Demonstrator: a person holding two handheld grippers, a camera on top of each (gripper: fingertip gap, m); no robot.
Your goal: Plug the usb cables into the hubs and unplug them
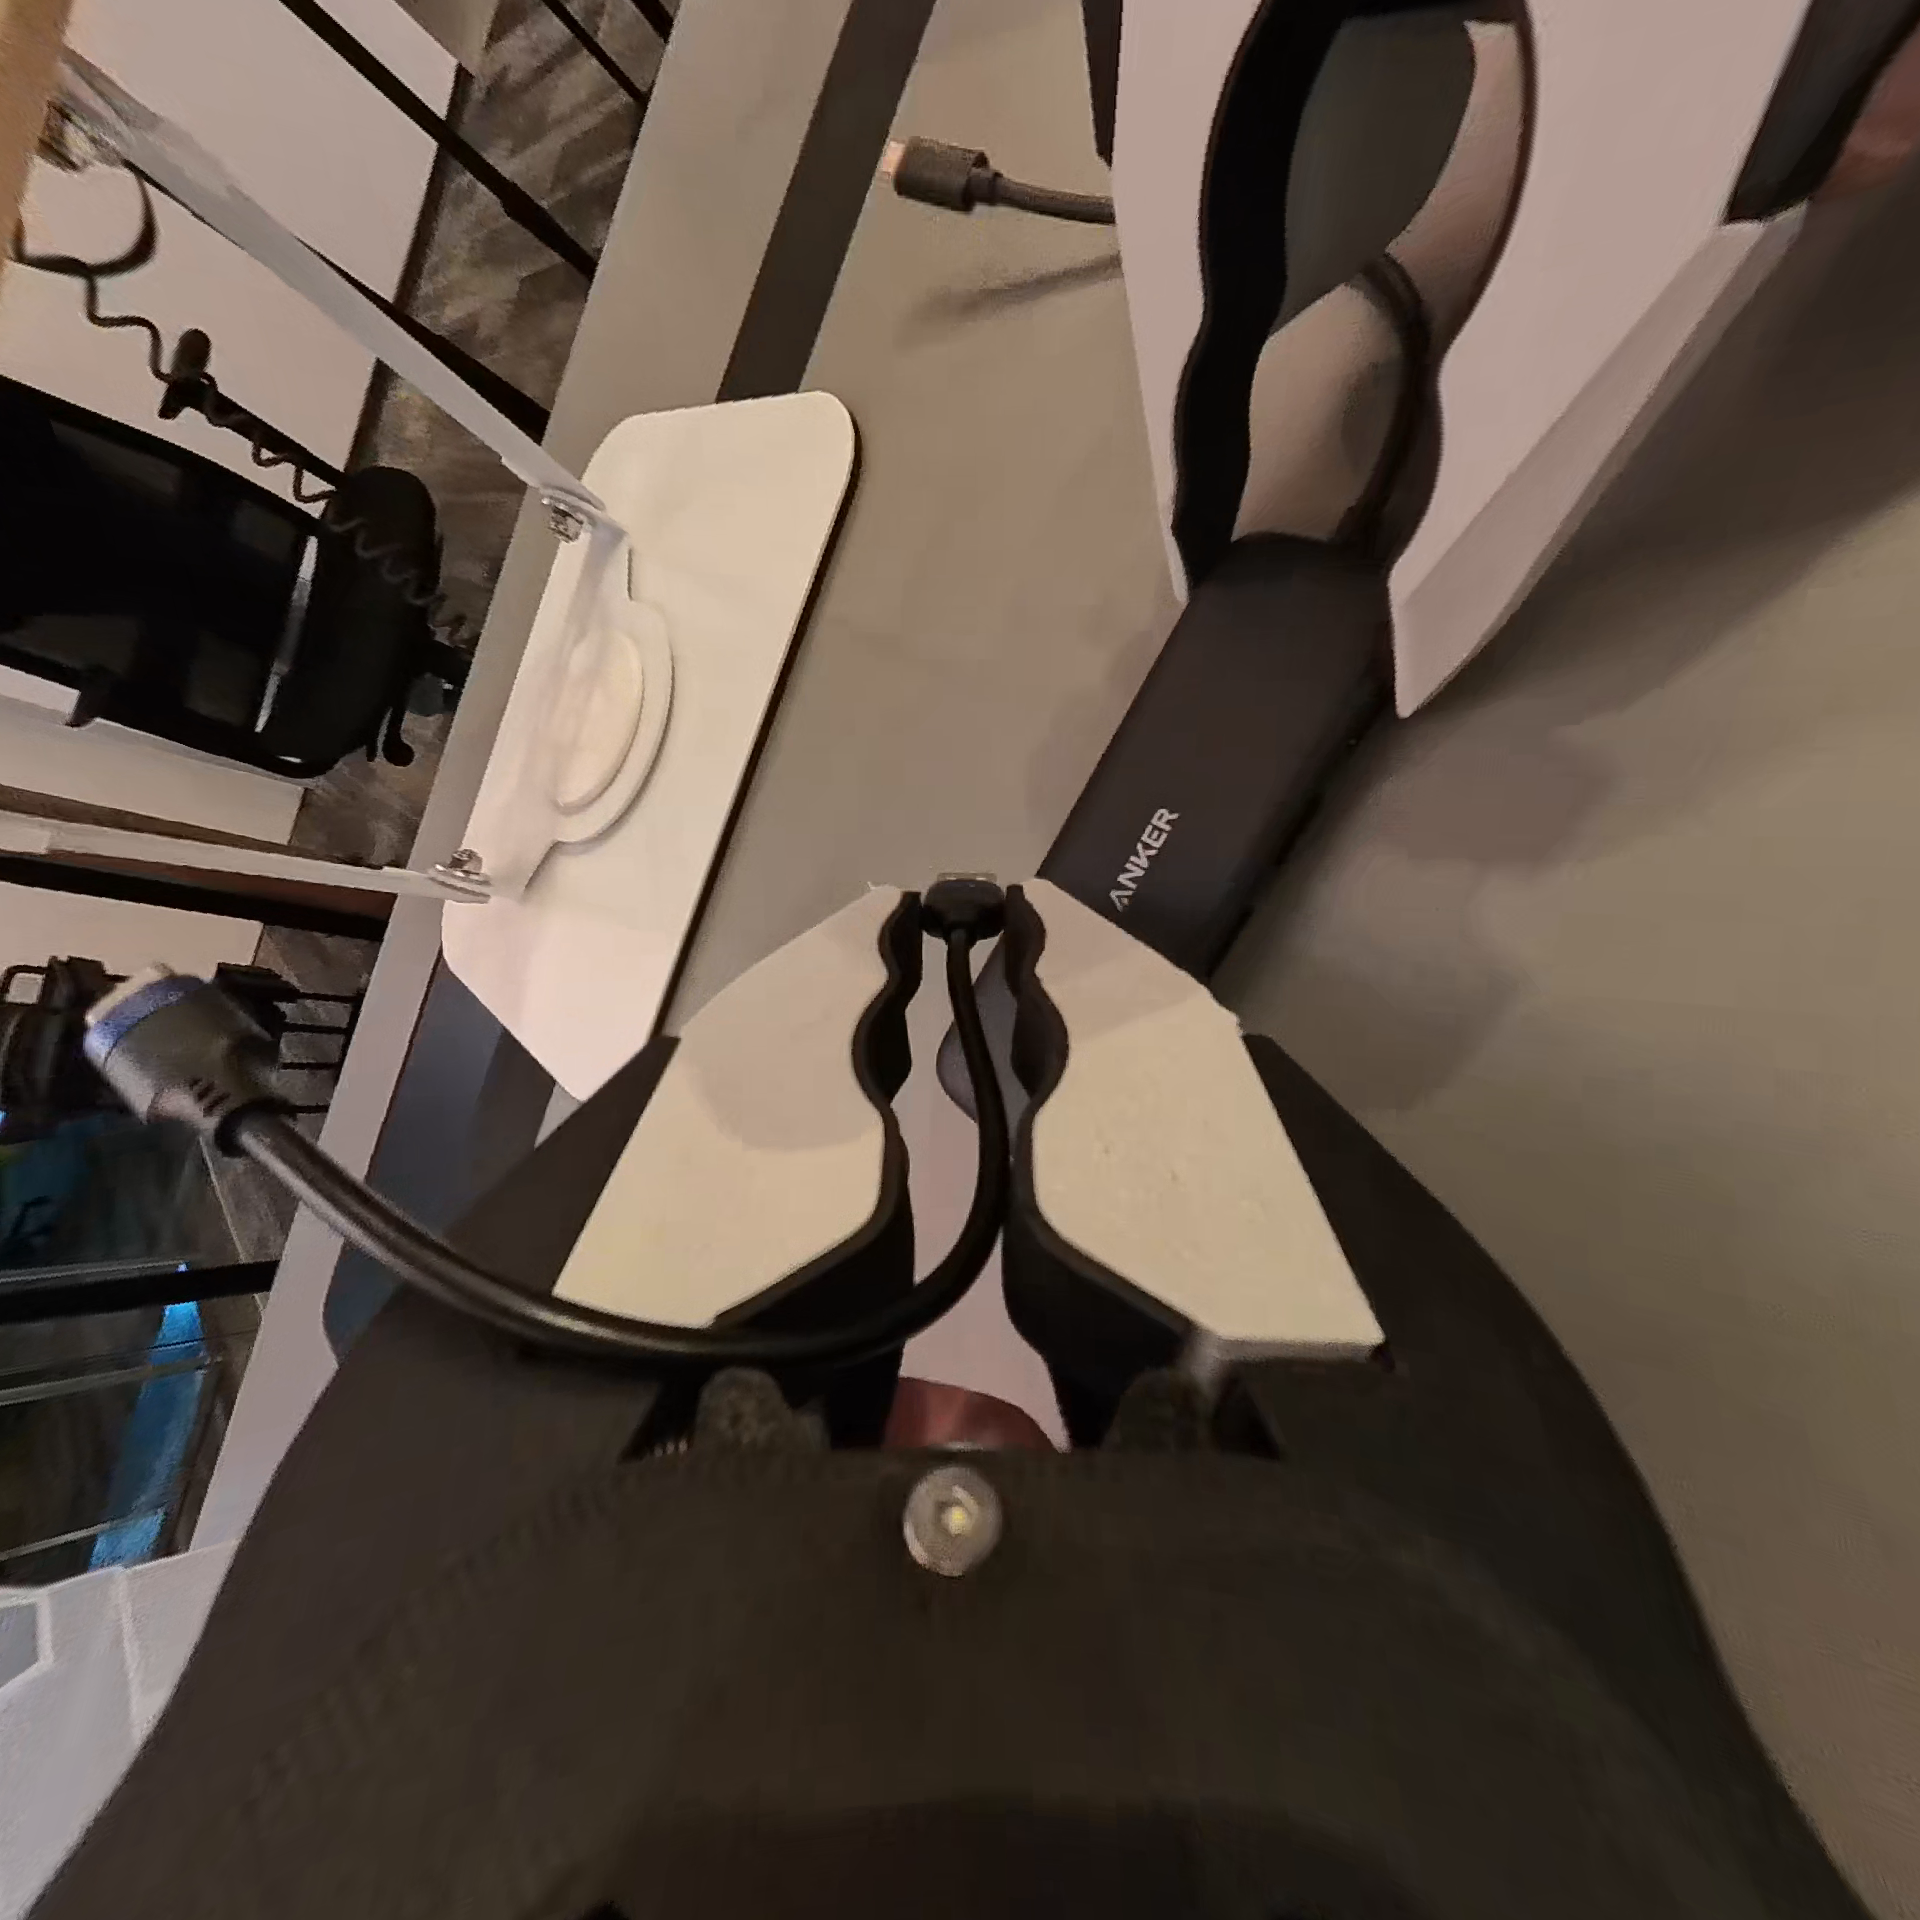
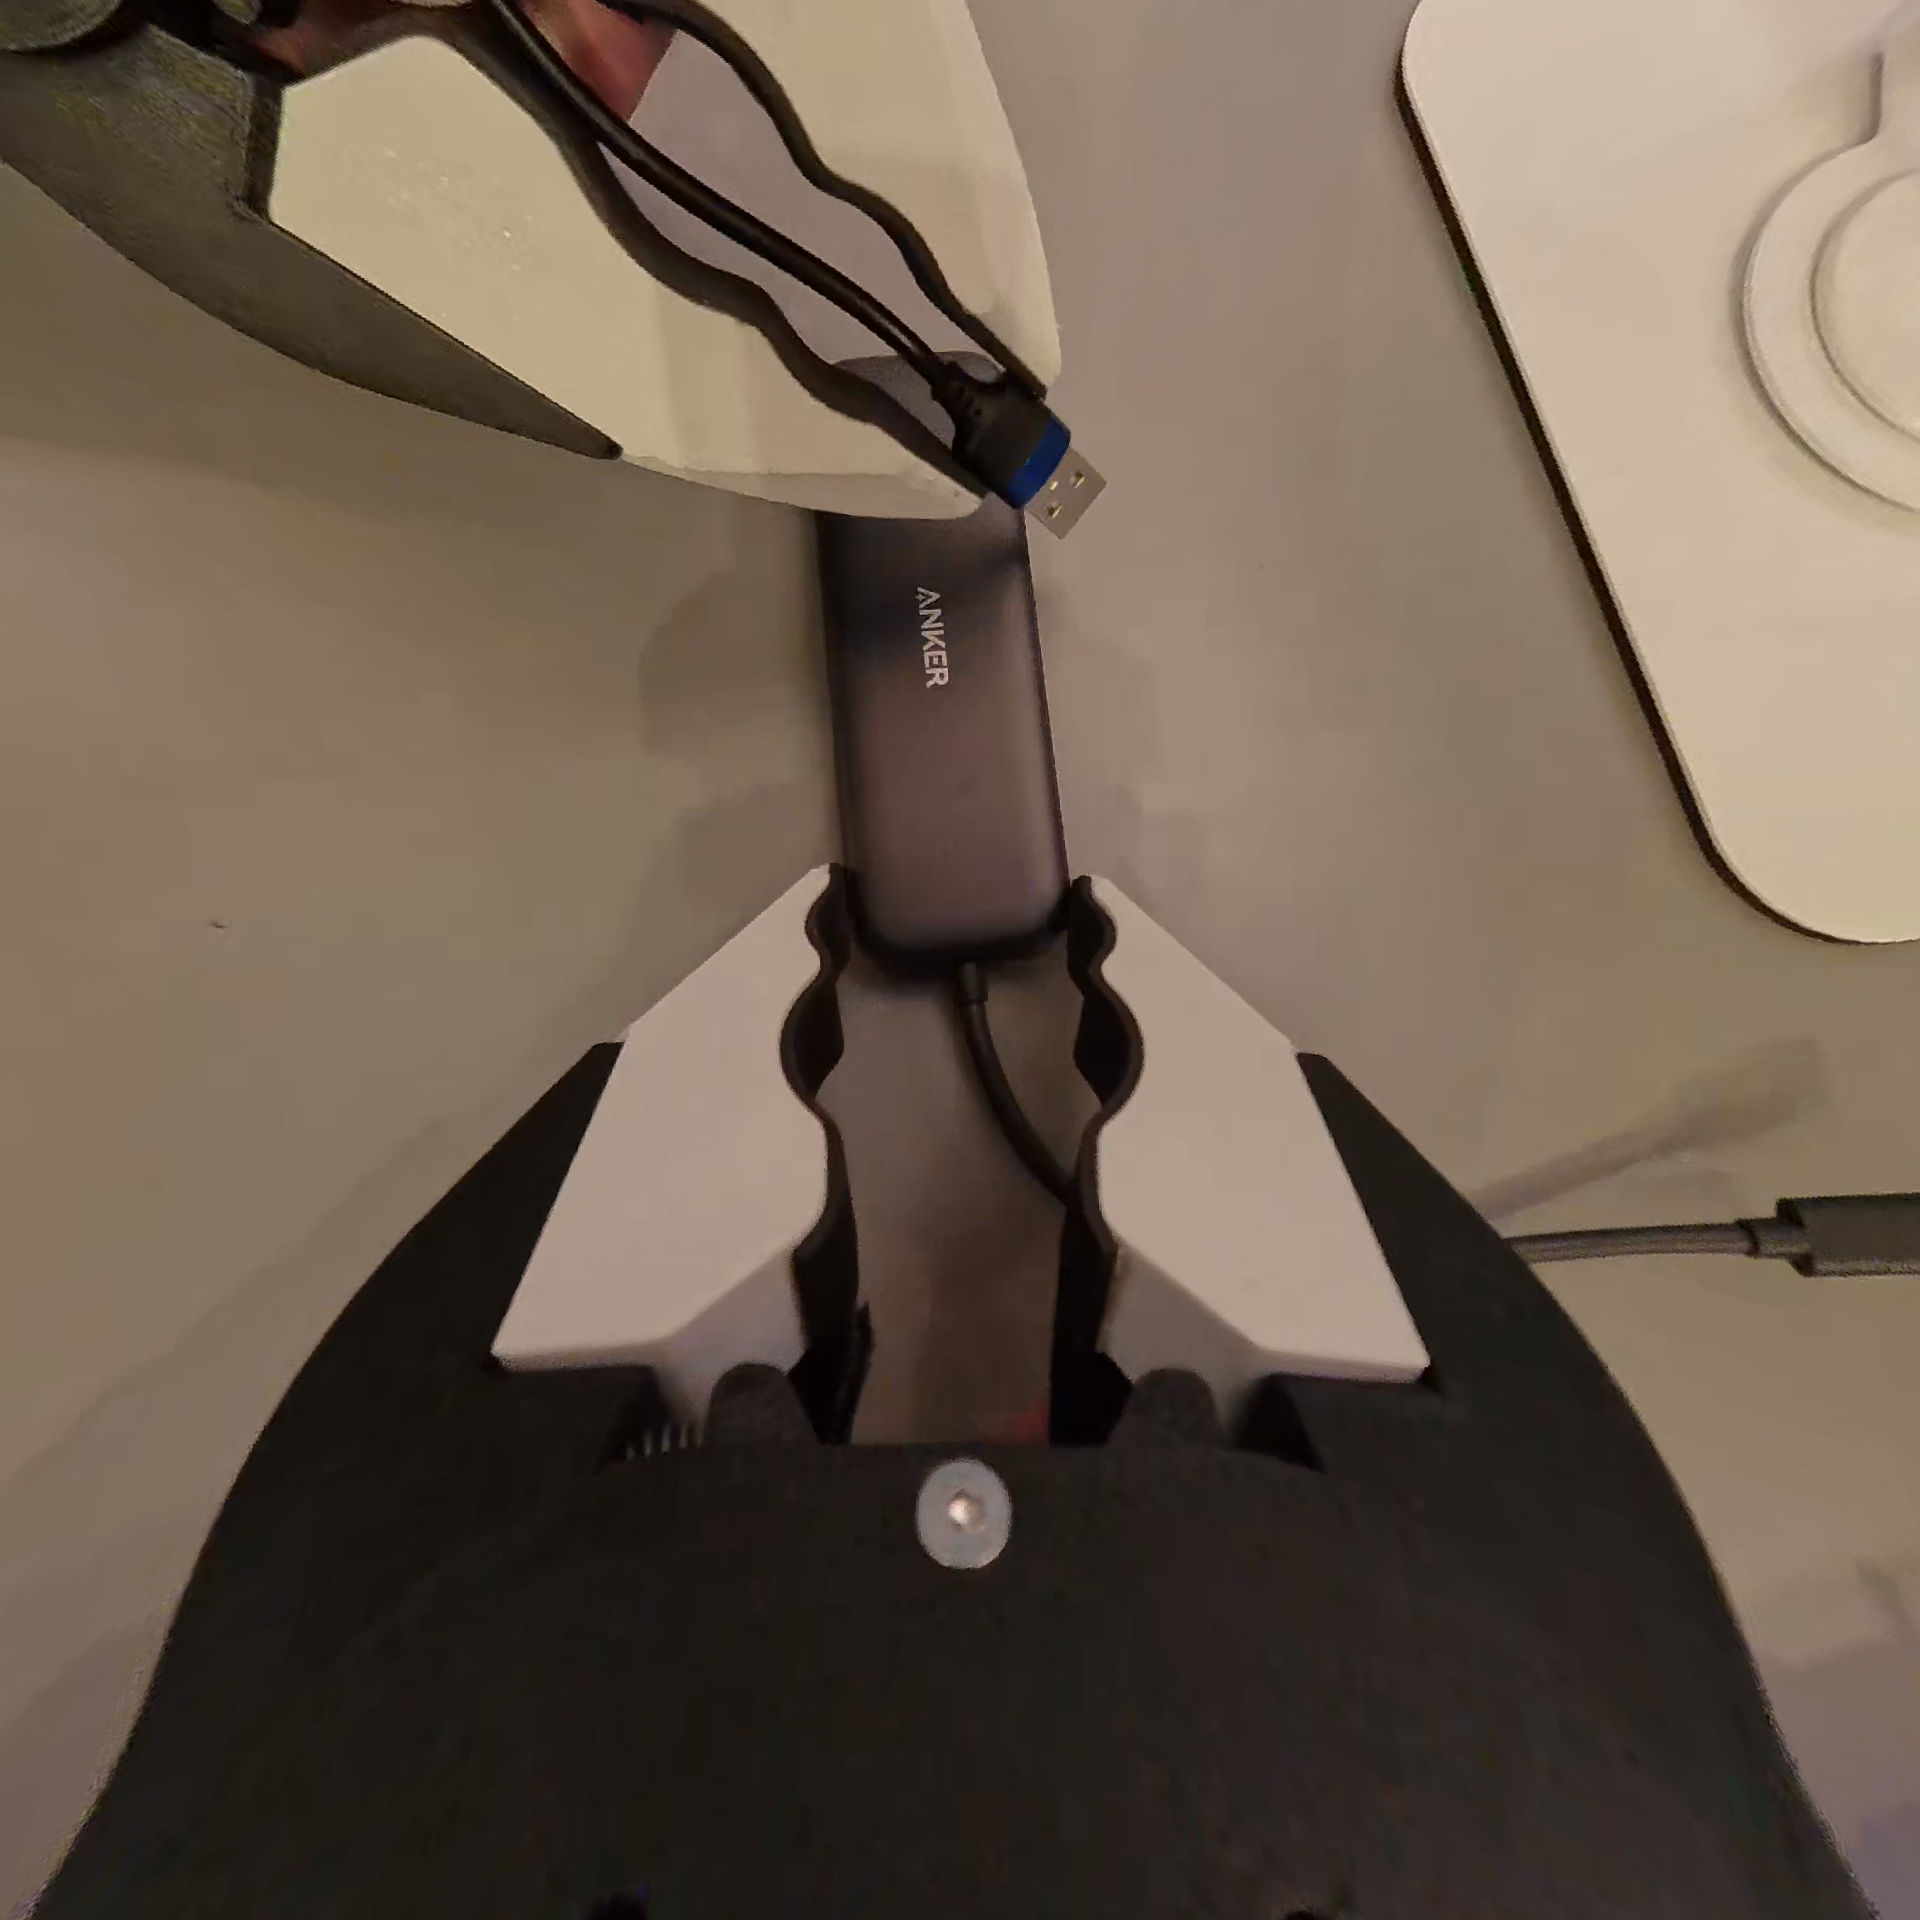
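Note:
A dark grey USB hub (image 2: 945,727) lies on the grey table. My right gripper (image 2: 961,914) is shut on its near end, where the hub's own black lead comes out. My left gripper (image 1: 961,896) is shut on a black USB plug (image 1: 966,891) with a blue band and a bare metal tip (image 2: 1055,488). The plug hangs free over the hub's far right edge, not inserted. In the left wrist view the hub (image 1: 1195,790) runs from my left fingers to the right gripper (image 1: 1288,566). The cable's other plug (image 1: 156,1049) dangles at the left.
A white plate with a round raised disc (image 2: 1662,416) lies right of the hub, near the table edge (image 1: 675,727). A grey braided cable with its connector (image 2: 1829,1236) lies on the table at the right (image 1: 935,171). A black office chair (image 1: 260,623) stands beyond the table. About 7 cm separates my left fingertips from my right.

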